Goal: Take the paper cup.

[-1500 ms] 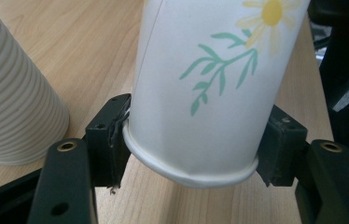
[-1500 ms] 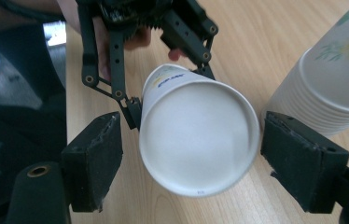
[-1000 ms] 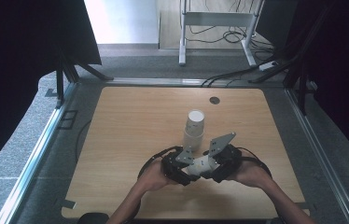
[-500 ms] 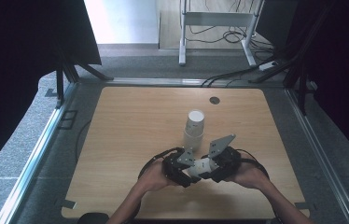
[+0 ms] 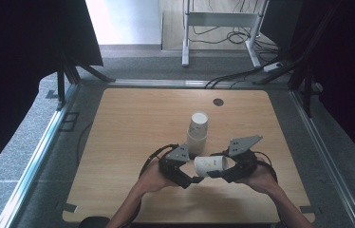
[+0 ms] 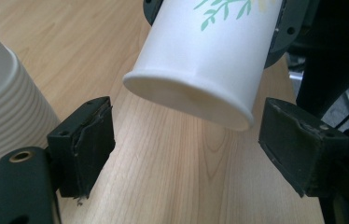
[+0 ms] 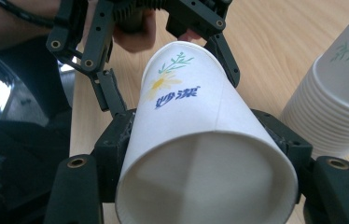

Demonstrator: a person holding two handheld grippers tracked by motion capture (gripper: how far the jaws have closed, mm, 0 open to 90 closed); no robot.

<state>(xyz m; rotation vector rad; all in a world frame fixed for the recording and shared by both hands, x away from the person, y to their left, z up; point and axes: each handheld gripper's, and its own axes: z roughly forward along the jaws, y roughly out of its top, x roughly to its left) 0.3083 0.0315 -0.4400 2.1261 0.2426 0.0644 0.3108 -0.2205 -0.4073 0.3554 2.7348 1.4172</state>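
A white paper cup (image 5: pixel 210 165) with a flower print lies on its side in the air between my two grippers. My right gripper (image 7: pixel 198 130) is shut on it near the rim, and its open mouth (image 7: pixel 205 182) faces that camera. My left gripper (image 6: pixel 186 112) is open. Its jaws have just been opening, and the cup's base end (image 6: pixel 196 74) sits between the pads (image 6: pixel 88 140) without touching them. In the high view the left gripper (image 5: pixel 192 171) and right gripper (image 5: pixel 223 168) meet near the table's front middle.
A stack of several nested white cups (image 5: pixel 197 128) stands upright just behind the grippers, also close in the left gripper view (image 6: pixel 4 107) and right gripper view (image 7: pixel 340 107). The wooden table (image 5: pixel 133 123) has a small dark hole (image 5: pixel 218 101) at the back.
My left jaws have spread apart and come off the cup. The right gripper now holds the cup and has shifted slightly to the right.
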